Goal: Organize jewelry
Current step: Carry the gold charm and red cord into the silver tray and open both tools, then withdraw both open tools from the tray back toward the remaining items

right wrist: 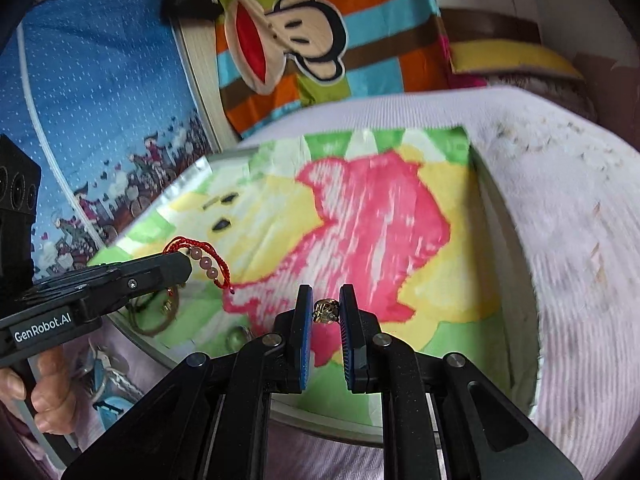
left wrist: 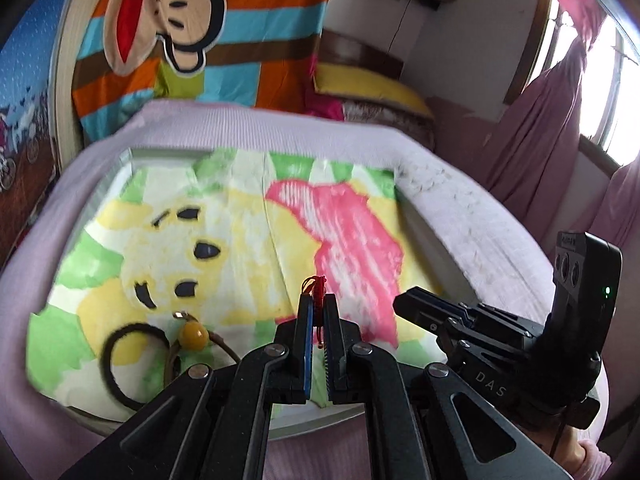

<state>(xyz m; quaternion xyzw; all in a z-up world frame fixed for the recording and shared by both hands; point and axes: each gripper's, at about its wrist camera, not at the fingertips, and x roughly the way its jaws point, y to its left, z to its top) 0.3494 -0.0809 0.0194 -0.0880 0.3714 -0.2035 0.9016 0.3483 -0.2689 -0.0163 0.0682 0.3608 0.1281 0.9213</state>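
Observation:
My left gripper is shut on a red cord bracelet; from the right wrist view its pink beads hang off the left gripper's tip above the tray. My right gripper is shut on a small gold ring, held over the pink part of the bear-print cloth. The right gripper also shows at the right of the left wrist view. On the cloth lie a black hair tie and a brown cord with an amber bead.
The cartoon cloth lines a shallow tray that rests on a pale lilac knitted cover. A striped monkey-print blanket and a yellow pillow lie behind. A hand holds the left gripper's handle. Curtains hang at right.

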